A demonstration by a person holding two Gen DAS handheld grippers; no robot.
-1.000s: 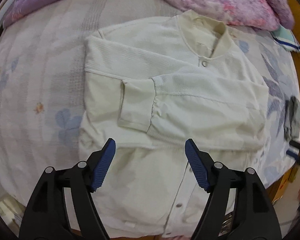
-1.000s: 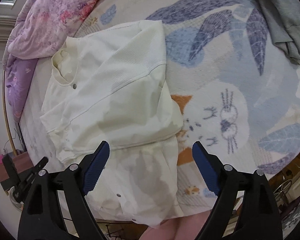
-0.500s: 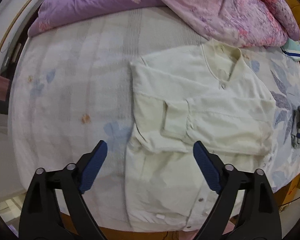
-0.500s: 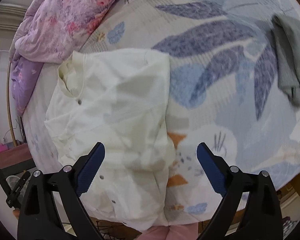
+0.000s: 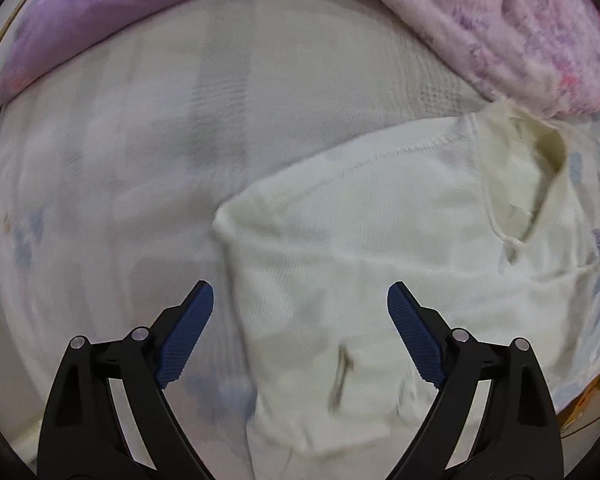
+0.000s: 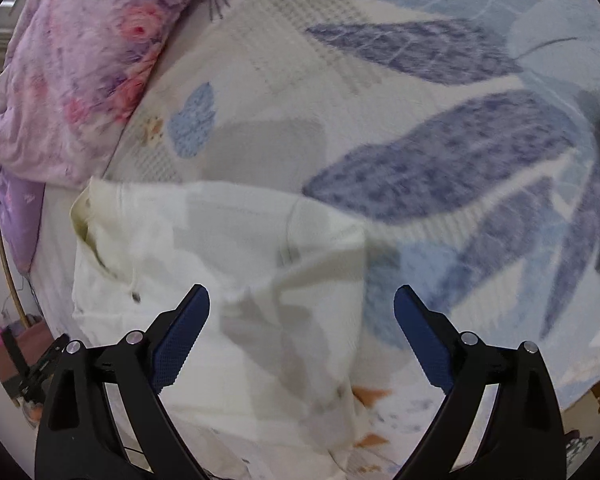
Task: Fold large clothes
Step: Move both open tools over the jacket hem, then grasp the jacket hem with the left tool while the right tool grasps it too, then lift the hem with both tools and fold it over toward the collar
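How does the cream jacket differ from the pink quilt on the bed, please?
The jacket is plain cream; the quilt is pink with a rose print. The jacket lies spread fairly flat on the sheet, while the quilt is bunched in a thick heap at the bed's far edge. The jacket has a collar and a snap; the quilt shows neither. Both are soft fabric resting on the bed, and neither is gripped.

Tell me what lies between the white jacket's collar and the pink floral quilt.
Nothing: in the left wrist view the white jacket's collar lies right against the pink floral quilt.
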